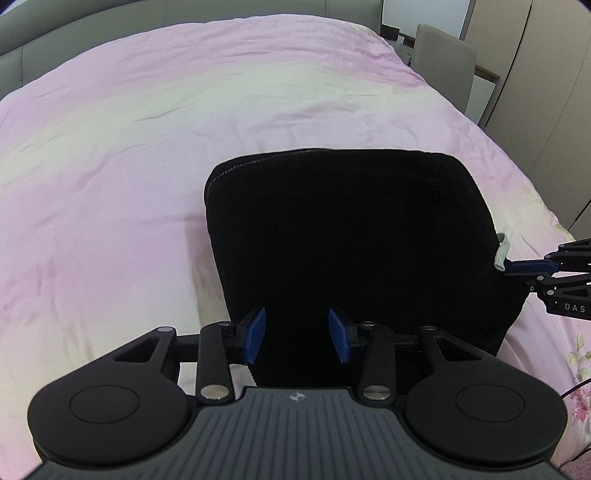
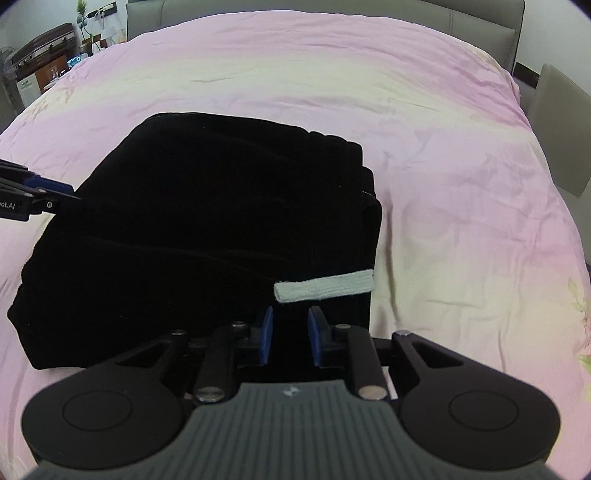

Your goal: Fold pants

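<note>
Black pants (image 1: 351, 240) lie folded into a thick block on the pink bed cover (image 1: 147, 147); a white drawstring (image 2: 325, 290) pokes out at the near right edge. My left gripper (image 1: 297, 334) hovers at the block's near left corner, pads a hand's width apart with black cloth filling the gap; whether they press on it is hidden. It shows in the right wrist view at the pants' (image 2: 203, 221) left edge as the left gripper (image 2: 74, 195). My right gripper (image 2: 290, 332) stands nearly closed, pinching black cloth just below the drawstring. In the left wrist view the right gripper (image 1: 508, 267) bites the pants' right edge.
The bed cover (image 2: 443, 166) spreads wide beyond the pants on all sides. A grey headboard (image 2: 332, 9) runs along the back. A grey chair (image 1: 443, 62) and wardrobe doors (image 1: 535, 92) stand past the right bed edge; a shelf with small items (image 2: 44, 62) is at the far left.
</note>
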`<state>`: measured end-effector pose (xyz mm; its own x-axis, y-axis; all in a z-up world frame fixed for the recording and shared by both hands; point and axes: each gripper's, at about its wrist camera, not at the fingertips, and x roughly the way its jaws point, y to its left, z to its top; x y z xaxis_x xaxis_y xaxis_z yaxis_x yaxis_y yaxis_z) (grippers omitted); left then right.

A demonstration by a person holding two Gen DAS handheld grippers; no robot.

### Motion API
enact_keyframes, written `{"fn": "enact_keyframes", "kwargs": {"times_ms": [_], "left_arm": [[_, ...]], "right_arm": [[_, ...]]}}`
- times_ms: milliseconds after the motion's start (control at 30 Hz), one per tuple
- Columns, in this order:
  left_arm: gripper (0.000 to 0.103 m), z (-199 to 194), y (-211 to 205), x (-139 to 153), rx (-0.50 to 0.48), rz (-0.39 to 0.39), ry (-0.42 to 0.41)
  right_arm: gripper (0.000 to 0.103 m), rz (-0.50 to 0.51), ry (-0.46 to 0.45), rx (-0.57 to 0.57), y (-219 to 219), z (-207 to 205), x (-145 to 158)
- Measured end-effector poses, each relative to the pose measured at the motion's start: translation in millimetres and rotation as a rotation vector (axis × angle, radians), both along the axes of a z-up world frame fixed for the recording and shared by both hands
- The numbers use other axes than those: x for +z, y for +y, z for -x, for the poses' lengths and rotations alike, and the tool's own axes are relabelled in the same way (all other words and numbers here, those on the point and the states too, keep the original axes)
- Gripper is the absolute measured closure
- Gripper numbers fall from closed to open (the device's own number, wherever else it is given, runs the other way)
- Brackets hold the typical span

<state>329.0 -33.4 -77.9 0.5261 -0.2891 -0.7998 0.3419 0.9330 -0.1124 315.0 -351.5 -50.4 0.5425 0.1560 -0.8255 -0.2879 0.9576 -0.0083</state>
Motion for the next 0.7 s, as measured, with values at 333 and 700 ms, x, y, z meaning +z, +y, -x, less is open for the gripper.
{"fn": "enact_keyframes", "kwargs": {"times_ms": [333,700], "left_arm": [[0.054,-11.7,-3.8,-33.0,0.055,0.001,0.054],[0.042,58.1,7.9,30.4,0.021,-0.005,-0.013]], "right_arm": [[0.088,-0.008,-0.022,-0.015,-1.4,6.5,-27.7],[0.087,0.031,-0.028,-0.057,8.8,13.1,-6.6]]}}
